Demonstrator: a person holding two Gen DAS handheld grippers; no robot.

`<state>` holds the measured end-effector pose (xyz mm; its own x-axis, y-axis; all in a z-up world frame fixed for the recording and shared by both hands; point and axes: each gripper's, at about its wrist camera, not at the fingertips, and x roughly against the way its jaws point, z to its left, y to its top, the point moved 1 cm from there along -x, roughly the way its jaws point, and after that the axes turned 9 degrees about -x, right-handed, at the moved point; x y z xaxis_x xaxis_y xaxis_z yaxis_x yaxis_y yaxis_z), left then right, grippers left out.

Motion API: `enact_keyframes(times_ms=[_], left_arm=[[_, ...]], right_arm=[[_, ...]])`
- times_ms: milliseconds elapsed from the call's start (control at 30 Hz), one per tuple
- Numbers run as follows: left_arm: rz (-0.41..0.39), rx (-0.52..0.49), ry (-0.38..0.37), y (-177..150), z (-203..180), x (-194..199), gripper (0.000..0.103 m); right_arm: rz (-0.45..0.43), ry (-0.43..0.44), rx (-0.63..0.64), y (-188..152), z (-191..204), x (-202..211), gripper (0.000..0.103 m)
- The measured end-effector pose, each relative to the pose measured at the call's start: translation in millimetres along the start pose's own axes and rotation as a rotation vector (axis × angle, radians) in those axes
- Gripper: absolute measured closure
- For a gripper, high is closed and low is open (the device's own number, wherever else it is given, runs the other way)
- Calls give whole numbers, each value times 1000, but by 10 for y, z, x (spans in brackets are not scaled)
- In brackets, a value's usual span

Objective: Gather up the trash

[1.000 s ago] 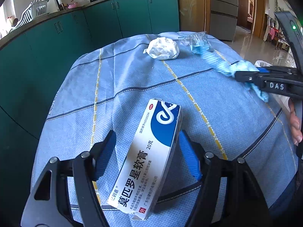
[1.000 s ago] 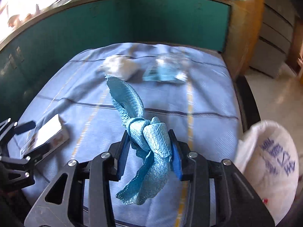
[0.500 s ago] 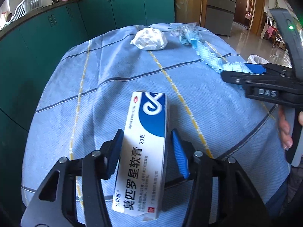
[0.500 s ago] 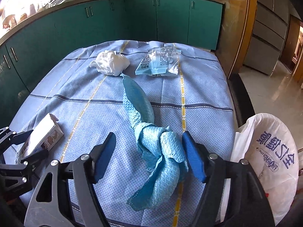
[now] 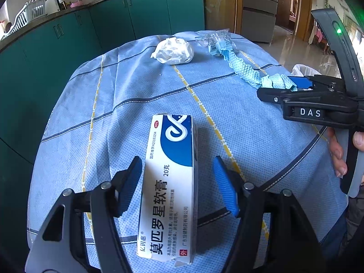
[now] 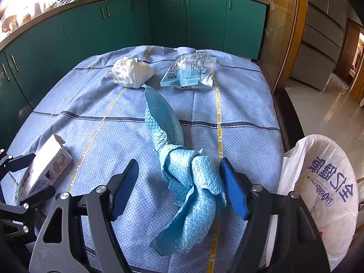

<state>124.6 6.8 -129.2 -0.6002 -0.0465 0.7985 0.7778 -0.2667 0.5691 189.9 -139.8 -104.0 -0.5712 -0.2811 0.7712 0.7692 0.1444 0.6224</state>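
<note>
A white-and-blue ointment box (image 5: 168, 193) lies on the blue tablecloth (image 5: 136, 91) between the jaws of my left gripper (image 5: 177, 159). Those jaws are opening; the left pad sits at the box's edge and the right pad stands clear of it. A knotted light-blue cloth (image 6: 191, 182) lies on the table between the fingers of my right gripper (image 6: 179, 161), which is open, its pads not pressing. Farther back lie a crumpled white tissue (image 6: 130, 74) and a clear plastic wrapper (image 6: 188, 72). The left wrist view shows the right gripper (image 5: 276, 86) from the side, over the cloth (image 5: 245, 72).
A white plastic bag (image 6: 318, 193) with blue print hangs open at the table's right edge. Green kitchen cabinets (image 6: 113, 29) curve round the far and left sides. A person's fingers (image 5: 339, 154) hold the right gripper's handle. Tiled floor (image 6: 318, 104) lies to the right.
The right gripper has opened and let go of the blue cloth, which now rests on the table. The left jaws came in closer round the box, and the box turned straighter between them.
</note>
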Motion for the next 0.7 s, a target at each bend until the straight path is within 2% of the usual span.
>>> enact_keyframes(times_ms=[100, 233, 367, 467, 633, 700], left_arm=[[7, -8, 0, 0, -9, -14, 48], [10, -12, 2, -4, -16, -22, 52], [10, -14, 5, -2, -17, -21, 51], [10, -11, 3, -3, -8, -25, 46], [11, -13, -2, 5, -13, -40, 46], [9, -16, -7, 3, -19, -37, 49]], right_arm=[[2, -6, 10, -7, 26, -14, 31], [5, -11, 16, -14, 38, -28, 31], [8, -17, 20, -17, 47, -47, 31], [7, -21, 26, -22, 59, -52, 31], [10, -23, 33, -35, 69, -62, 31], [9, -23, 34, -38, 68, -59, 31]])
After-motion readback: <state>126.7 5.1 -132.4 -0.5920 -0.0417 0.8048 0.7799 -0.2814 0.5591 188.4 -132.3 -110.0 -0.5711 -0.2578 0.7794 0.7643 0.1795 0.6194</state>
